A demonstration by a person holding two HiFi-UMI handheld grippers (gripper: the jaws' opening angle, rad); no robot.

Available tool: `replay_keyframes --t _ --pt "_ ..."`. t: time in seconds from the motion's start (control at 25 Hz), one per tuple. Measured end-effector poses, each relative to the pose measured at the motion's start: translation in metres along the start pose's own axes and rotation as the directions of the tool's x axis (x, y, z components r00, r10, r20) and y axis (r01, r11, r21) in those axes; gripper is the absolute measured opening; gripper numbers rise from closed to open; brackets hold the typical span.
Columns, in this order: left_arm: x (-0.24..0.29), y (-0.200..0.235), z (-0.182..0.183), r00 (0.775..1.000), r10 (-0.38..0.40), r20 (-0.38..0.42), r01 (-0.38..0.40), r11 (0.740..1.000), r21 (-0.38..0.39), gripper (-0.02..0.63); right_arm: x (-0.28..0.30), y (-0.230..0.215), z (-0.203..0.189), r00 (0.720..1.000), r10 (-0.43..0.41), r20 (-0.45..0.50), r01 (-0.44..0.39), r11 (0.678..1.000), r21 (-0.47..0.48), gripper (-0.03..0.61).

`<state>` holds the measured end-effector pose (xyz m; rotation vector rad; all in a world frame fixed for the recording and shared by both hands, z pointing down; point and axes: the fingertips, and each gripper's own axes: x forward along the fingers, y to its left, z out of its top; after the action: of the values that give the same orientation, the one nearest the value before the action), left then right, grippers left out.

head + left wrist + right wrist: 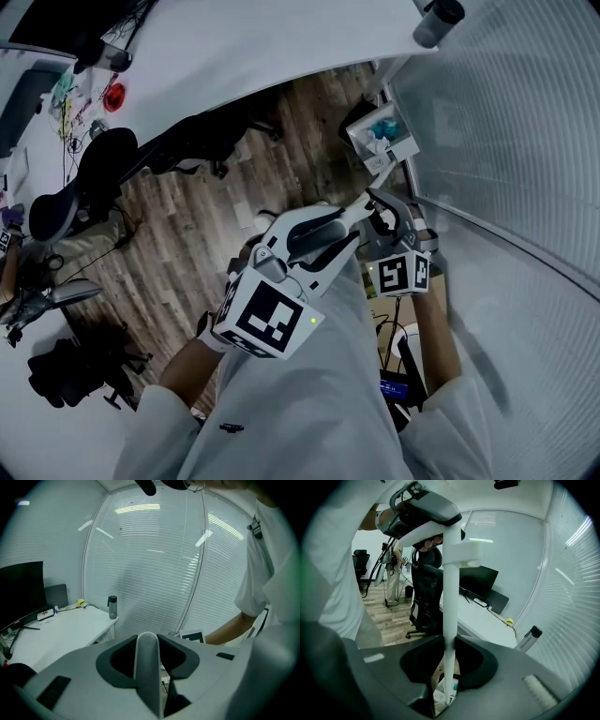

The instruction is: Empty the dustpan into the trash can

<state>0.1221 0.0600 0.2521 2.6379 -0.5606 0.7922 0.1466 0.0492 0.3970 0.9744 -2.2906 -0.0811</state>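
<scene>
Carrying step: left gripper (147, 641) and right gripper (450, 641) fingers (117, 662) pinch handle (451, 597) of dustpan (382, 134). Next: find trash can, tip.

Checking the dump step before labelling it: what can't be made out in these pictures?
- Dustpan's pan: in no view; both gripper views show only the white pole handle between the jaws.
- White square trash can: contents too small in head view.
- Pole's lower end: right gripper view, hidden behind the jaws.

On plank floor (187, 211): black office chair (89, 178), trash can (380, 139) (white, something blue inside). On white desk (61, 632): bottle (112, 607), dark monitor (21, 592).
</scene>
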Motion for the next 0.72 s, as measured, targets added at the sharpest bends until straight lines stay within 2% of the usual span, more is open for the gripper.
replay_keyframes --t 0.2,0.48,0.72 --pt "0.001 0.009 -0.008 0.998 0.009 0.057 -0.007 0.999 -0.036 0.129 0.008 0.006 -0.007 0.999 0.035 -0.023 -0.036 0.998 -0.042 0.084" --pt "-0.003 0.028 -0.026 0.993 0.05 0.111 -0.032 0.988 -0.152 0.129 0.023 0.012 -0.012 0.995 0.082 -0.061 -0.088 0.991 -0.105 0.084" --pt "-0.008 0.043 -0.041 0.986 0.082 0.143 -0.05 0.976 -0.214 0.129 0.037 0.018 -0.012 0.986 0.134 -0.096 -0.148 0.976 -0.158 0.084"
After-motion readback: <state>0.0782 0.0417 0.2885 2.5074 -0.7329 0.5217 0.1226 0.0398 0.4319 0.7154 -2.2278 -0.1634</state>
